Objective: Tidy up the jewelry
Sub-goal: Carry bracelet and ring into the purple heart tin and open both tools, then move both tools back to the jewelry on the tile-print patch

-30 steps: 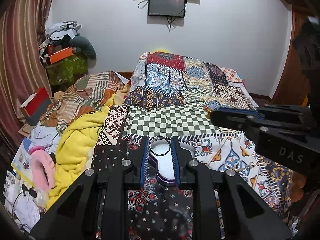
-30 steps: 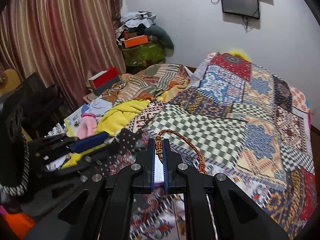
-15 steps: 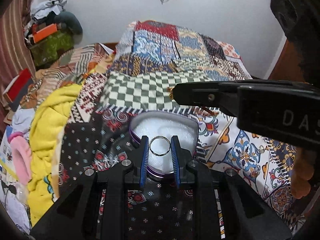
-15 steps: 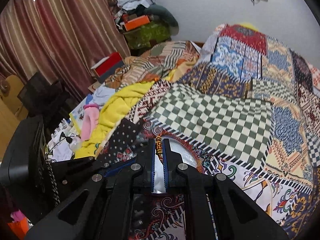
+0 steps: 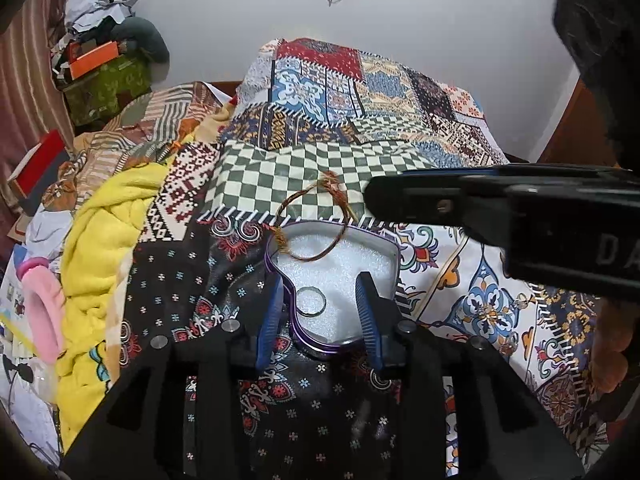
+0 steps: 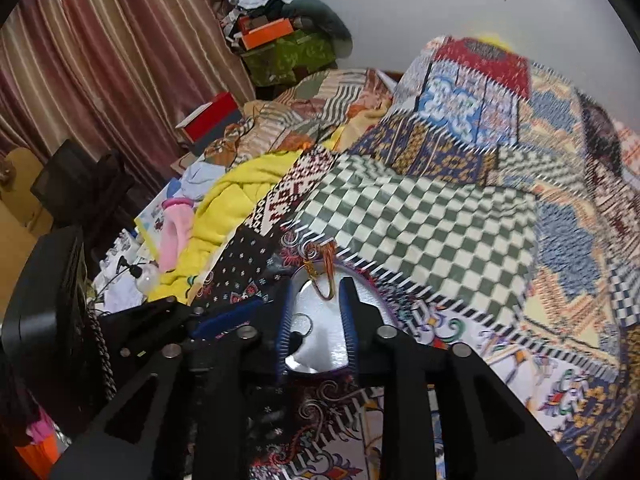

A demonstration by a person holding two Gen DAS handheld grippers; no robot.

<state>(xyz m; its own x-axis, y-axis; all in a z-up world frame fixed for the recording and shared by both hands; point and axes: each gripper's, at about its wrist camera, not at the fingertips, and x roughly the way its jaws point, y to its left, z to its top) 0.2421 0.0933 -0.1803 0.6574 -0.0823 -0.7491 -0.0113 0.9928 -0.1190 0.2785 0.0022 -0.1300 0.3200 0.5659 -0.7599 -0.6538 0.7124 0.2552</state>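
Purple-rimmed tray (image 5: 394, 249), one ring (image 5: 311, 301), one bracelet (image 5: 316, 216)

A bed covered by a colourful patchwork-print sheet (image 5: 472, 276) carried a purple-rimmed, white-lined heart-shaped box (image 5: 340, 276) and a crumpled yellow blanket (image 5: 104, 236).

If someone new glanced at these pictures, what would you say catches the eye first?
The purple-rimmed heart-shaped tin with white foam lining, on the patchwork bedspread between the open left gripper. Inside lie a silver ring and a red-gold braided cord bracelet, partly draped over the far rim.
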